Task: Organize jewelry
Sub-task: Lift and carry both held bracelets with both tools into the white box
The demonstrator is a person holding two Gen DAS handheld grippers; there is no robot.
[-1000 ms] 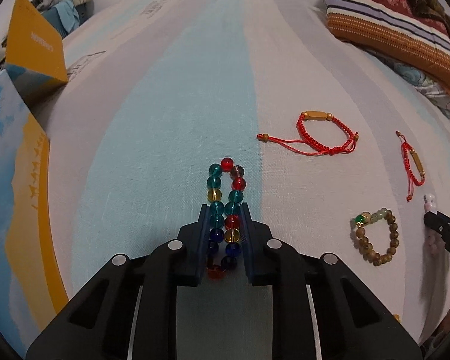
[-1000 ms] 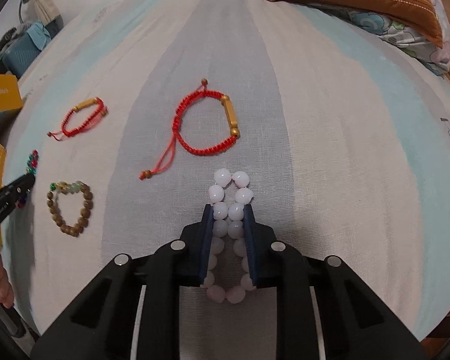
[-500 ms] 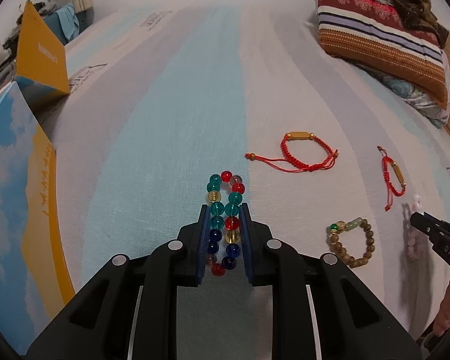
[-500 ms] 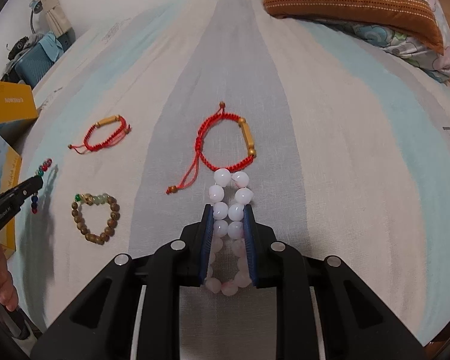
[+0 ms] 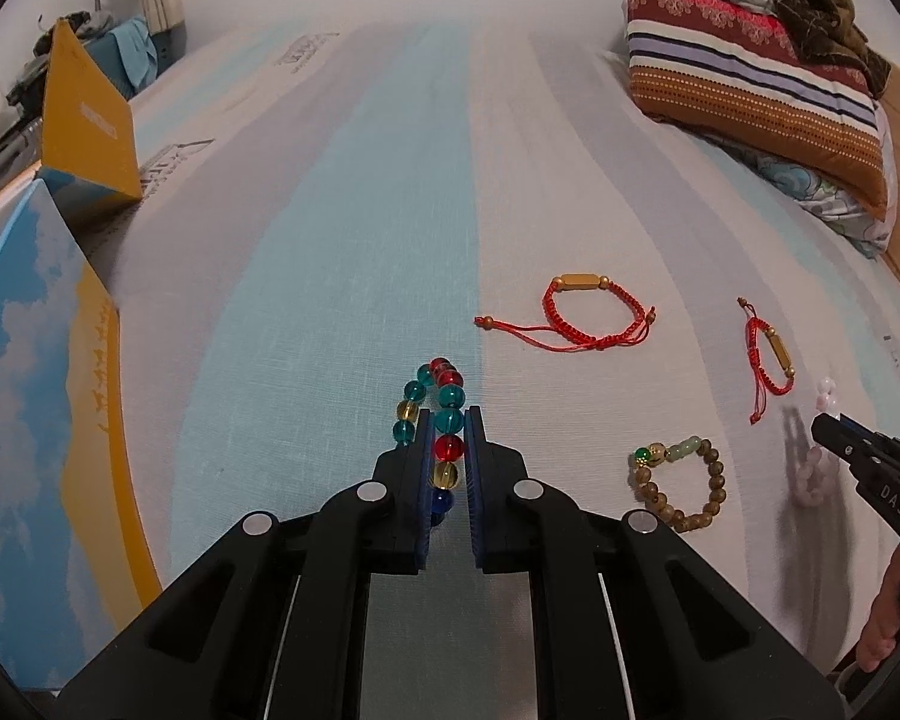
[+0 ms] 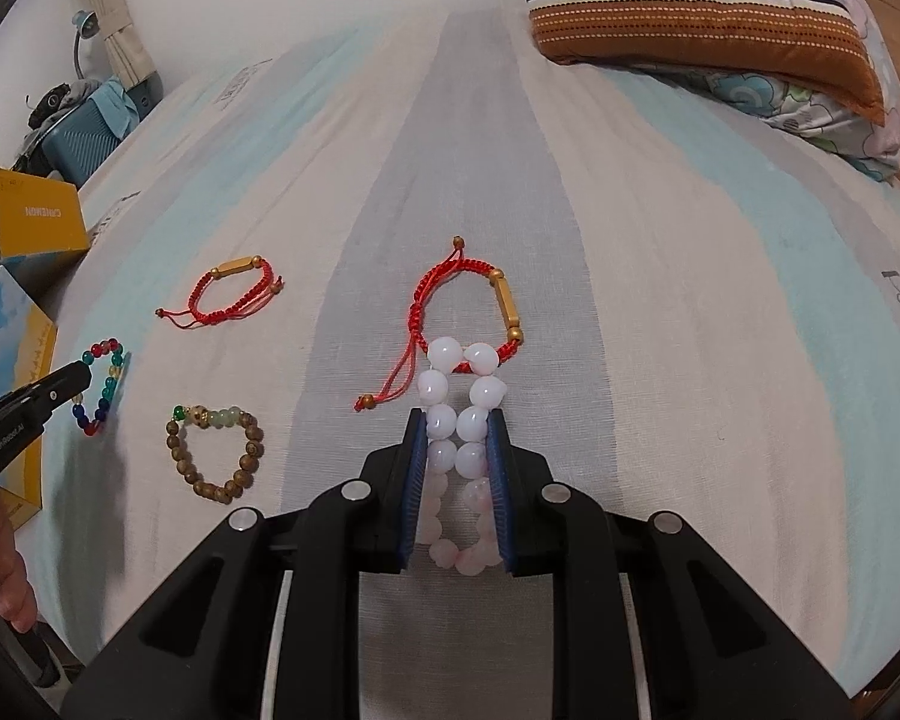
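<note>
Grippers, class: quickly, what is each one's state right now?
Left gripper: closed on the multicoloured glass-bead bracelet.
Right gripper: closed on the pale pink bead bracelet.

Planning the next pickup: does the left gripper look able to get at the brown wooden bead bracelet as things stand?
Probably not yet. The left gripper is shut on the multicoloured bead bracelet, so its jaws are taken. Otherwise the wooden bead bracelet lies uncovered on the bedsheet with nothing between.
</note>
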